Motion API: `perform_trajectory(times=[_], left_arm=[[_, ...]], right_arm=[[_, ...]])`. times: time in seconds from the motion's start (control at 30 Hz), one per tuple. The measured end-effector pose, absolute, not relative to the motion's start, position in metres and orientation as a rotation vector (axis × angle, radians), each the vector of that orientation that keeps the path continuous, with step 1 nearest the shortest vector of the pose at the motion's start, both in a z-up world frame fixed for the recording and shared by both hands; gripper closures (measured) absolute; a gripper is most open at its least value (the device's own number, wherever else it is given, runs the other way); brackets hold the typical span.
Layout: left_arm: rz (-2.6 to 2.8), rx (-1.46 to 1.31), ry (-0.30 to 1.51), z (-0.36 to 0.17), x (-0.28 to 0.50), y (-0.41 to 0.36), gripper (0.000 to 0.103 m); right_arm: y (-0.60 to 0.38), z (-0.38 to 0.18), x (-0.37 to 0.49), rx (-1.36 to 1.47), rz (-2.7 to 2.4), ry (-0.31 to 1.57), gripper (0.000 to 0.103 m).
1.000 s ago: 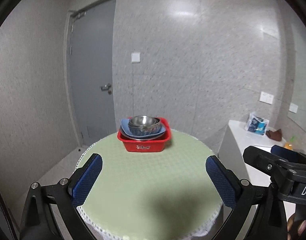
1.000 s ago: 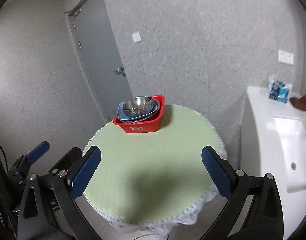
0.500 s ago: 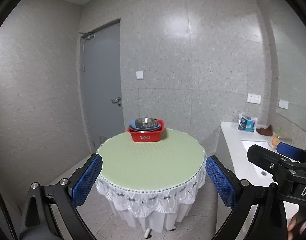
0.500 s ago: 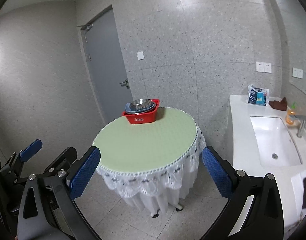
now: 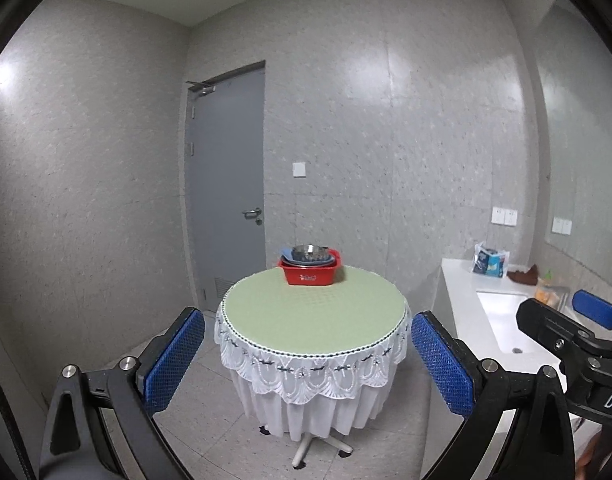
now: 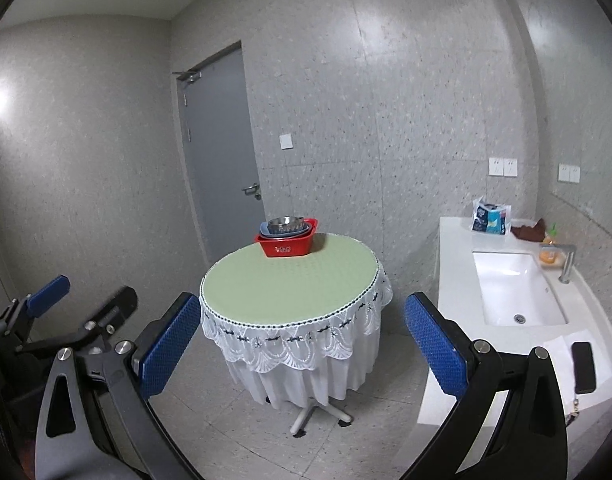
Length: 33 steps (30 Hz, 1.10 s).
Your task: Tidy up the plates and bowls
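Note:
A red basin (image 5: 310, 274) stands at the far edge of a round table (image 5: 314, 312) with a green top and white lace skirt. In it lie a blue plate (image 5: 291, 258) and a steel bowl (image 5: 309, 251) stacked on top. The same basin (image 6: 287, 247), plate (image 6: 266, 229) and bowl (image 6: 285, 223) show in the right wrist view. My left gripper (image 5: 308, 354) is open and empty, well back from the table above the floor. My right gripper (image 6: 302, 346) is open and empty too, beside the left one.
A white counter (image 6: 454, 240) with a sink (image 6: 514, 288) runs along the right wall; on it are a tissue pack (image 6: 490, 220), a brown cloth, an orange bottle and a black phone (image 6: 584, 366). A grey door (image 5: 226, 184) is behind the table.
Both grippers have pulled far back and up from the table; the basin now looks small and the whole table, its skirt and the floor are in view. Both stay open.

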State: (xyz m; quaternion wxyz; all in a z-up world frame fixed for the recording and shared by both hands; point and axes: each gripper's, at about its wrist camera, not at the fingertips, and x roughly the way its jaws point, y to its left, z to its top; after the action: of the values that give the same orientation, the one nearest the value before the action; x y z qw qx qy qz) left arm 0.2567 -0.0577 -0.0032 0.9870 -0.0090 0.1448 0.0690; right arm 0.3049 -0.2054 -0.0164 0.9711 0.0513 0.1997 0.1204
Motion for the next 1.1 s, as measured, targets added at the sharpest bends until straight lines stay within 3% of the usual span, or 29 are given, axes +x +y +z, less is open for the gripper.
perform_trajectory(times=[0.73, 1.1], left_arm=[[0.105, -0.010, 0.270, 0.011, 0.139, 0.048, 0.001], [0.093, -0.013, 0.259, 0.009, 0.126, 0.081, 0.001]], right_arm=[[-0.115, -0.008, 0.197, 0.076, 0.193, 0.384, 0.000], [-0.099, -0.008, 0.183, 0.064, 0.181, 0.373, 0.000]])
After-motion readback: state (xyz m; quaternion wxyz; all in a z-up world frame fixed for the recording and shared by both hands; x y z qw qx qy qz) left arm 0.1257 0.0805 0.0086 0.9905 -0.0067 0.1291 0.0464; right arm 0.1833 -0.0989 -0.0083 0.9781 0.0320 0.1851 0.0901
